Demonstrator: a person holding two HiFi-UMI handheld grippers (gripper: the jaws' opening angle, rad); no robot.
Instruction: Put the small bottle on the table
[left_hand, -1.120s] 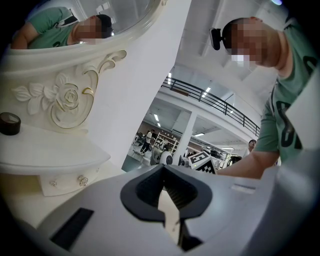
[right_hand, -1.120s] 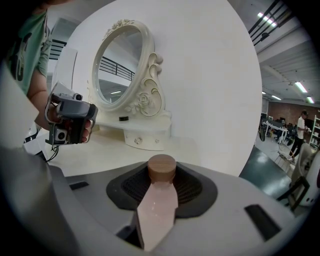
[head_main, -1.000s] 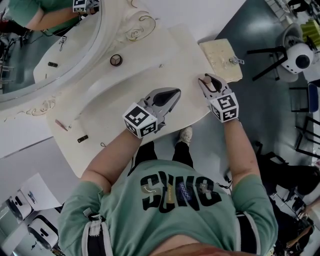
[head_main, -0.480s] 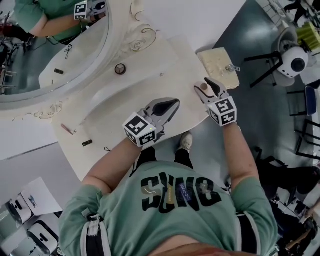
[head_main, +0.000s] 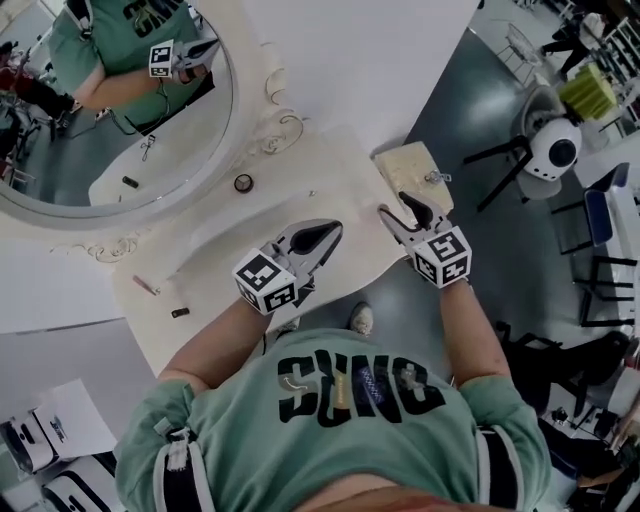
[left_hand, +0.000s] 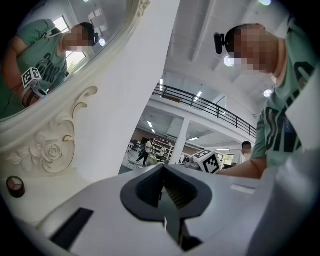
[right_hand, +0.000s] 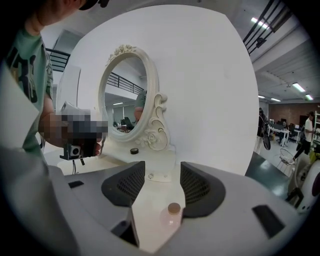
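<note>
Small bottle down; withdrawal comes next
The small bottle (right_hand: 171, 214) stands on the worktop (right_hand: 148, 207) between the right gripper's (right_hand: 162, 169) wide-apart jaws. The left gripper's (left_hand: 163, 174) jaws are together and empty. The right gripper should back straight out without clipping it.

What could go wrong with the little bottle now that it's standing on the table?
The small bottle stands upright between the open right tongs, close beside one pad. If the tongs swing sideways while pulling back, they could tip it. It also seems near the edge of the table, so a knock might send it to the floor.
</note>
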